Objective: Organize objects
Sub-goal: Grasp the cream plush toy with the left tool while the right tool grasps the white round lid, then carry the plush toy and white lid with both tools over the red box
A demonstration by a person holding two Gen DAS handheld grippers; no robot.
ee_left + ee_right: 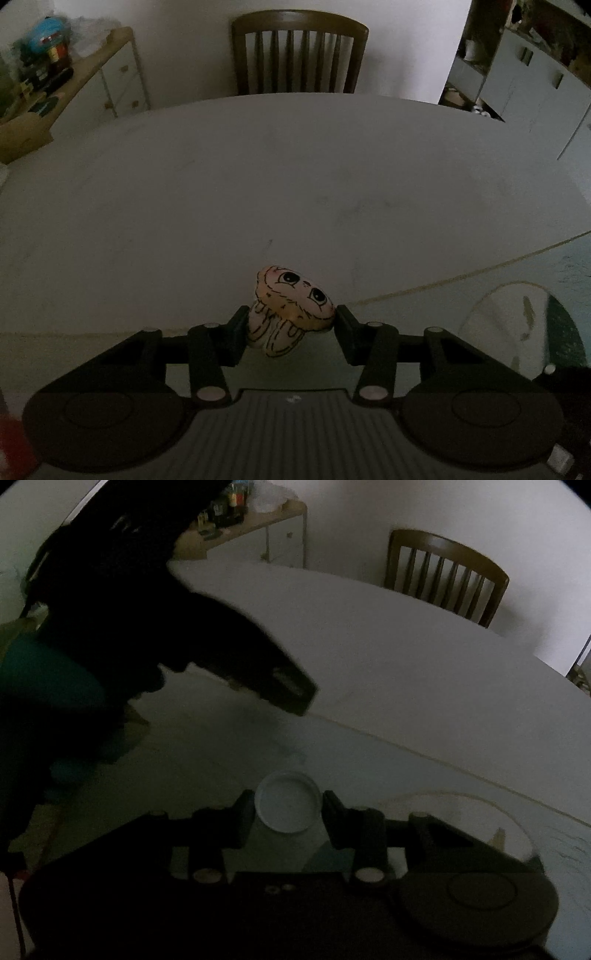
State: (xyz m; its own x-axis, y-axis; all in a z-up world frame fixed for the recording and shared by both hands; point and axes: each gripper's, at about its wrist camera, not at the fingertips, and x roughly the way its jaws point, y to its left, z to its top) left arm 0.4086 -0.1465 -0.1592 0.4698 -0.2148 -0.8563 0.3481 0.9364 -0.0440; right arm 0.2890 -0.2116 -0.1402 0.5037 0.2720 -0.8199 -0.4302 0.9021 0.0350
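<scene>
**A:** left wrist view first; what's in the jaws?

**B:** left gripper (291, 326) is pinching a small mushroom-shaped toy (291, 308); cartoon eyes on the tan cap, pale stem with black line drawing; left finger (238, 332) presses the stem side, the right finger touches the cap rim; toy is tilted, face turned up toward the camera; below it a pale mat (480, 295) with a thin yellowish edge line, lying on the white table (258, 166); can't tell if the toy touches the mat or hangs just above it.

**A:** anything only this view has?

**B:** a clear round dish (517, 321) low right on the mat, a thin pale strip-like thing inside, too dim to name; wooden chair (299, 51) straight across the table; cluttered sideboard (66, 85) far left.

**A:** right wrist view?

**B:** right gripper (289, 812) is closed on a white round lid (288, 801), fingers against both sides of its rim; hollow face toward the camera; held over the same mat; the left gripper crosses the upper left as a dark blurred shape; toy not visible from here.

**A:** containers?

**B:** a curved clear rim (480, 805) right of the fingers, probably that dish; contents hidden.
</scene>
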